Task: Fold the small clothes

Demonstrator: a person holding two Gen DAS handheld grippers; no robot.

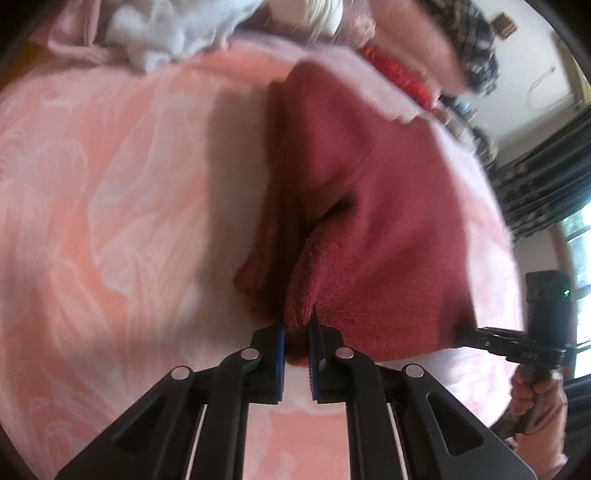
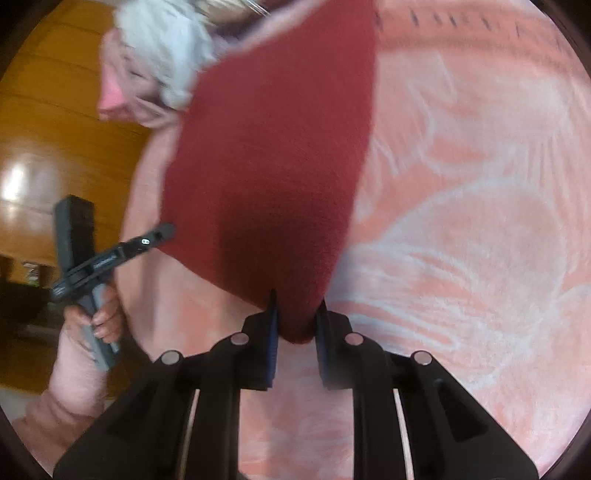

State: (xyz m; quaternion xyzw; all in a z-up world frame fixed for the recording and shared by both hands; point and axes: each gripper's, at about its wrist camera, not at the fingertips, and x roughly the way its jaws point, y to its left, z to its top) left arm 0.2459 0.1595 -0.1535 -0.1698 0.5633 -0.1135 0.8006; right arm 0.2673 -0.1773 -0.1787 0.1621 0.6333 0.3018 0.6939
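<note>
Black fingers of the left gripper (image 1: 295,347) fill the bottom of the left wrist view, their blue pads clamped on a bunched corner of the red cloth (image 1: 369,206). In the right wrist view the right gripper (image 2: 295,332) is likewise pinched on the cloth's (image 2: 280,147) other near corner, the fabric squeezed between its pads. No earlier picture is at hand, so only this grip can be told. Both near corners are thus held, one in each gripper, and the cloth stretches away from them over a pink patterned bed cover (image 1: 110,221), its far end reaching toward a heap of other laundry: a white piece (image 1: 166,33) and pale pink pieces (image 2: 122,92) at the bed's far side. By my reading the fold of this piece has only just started: the corners are taken, but the cloth lies mostly spread out, with a crease and some slack near the left gripper, and no fold is laid yet. What seems left is to carry the held edge over to the far edge, lay it flat, fold again if needed, and then deal with the heap. Each wrist view also shows the other gripper from the side, with the person's hand (image 2: 99,321) around its handle; the right hand (image 1: 535,402) appears at the edge of the left view.
</note>
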